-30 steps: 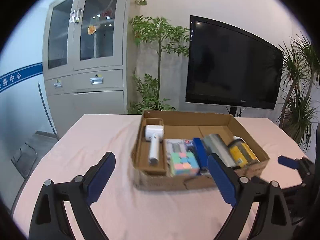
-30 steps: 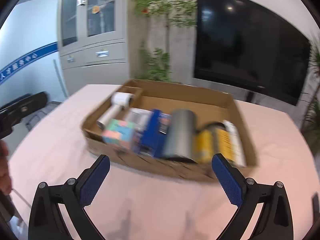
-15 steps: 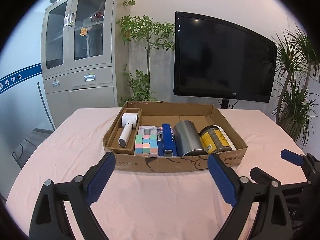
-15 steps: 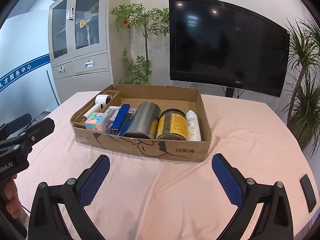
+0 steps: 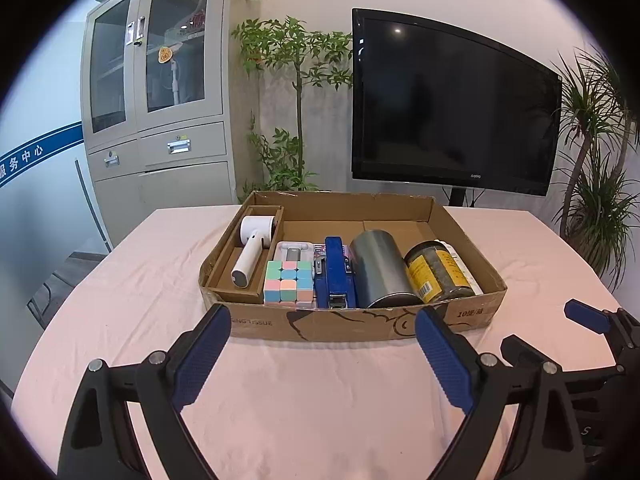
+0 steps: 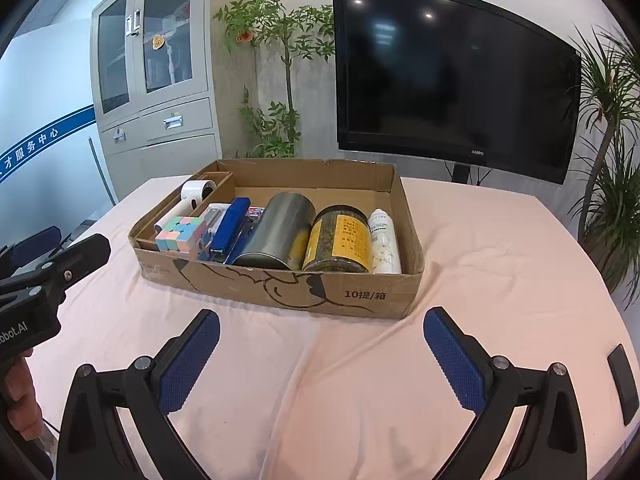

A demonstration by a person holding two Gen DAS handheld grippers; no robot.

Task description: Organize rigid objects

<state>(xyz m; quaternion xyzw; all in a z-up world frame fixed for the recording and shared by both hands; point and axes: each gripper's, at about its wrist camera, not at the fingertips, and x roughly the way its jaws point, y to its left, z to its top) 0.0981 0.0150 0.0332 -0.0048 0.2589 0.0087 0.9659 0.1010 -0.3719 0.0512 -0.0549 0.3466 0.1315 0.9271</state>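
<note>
Left wrist view shows our left gripper (image 5: pixel 322 344) and right gripper (image 6: pixel 320 344) wide apart, holding nothing. Round shiny metal can (image 5: pixel 382 268) lies in the brown cardboard box (image 5: pixel 360 322); it might roll when grabbed.

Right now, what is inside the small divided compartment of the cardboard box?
The narrow left compartment of the cardboard box holds one white handheld device, its round head toward the back. Whatever lies under it is covered.
</note>
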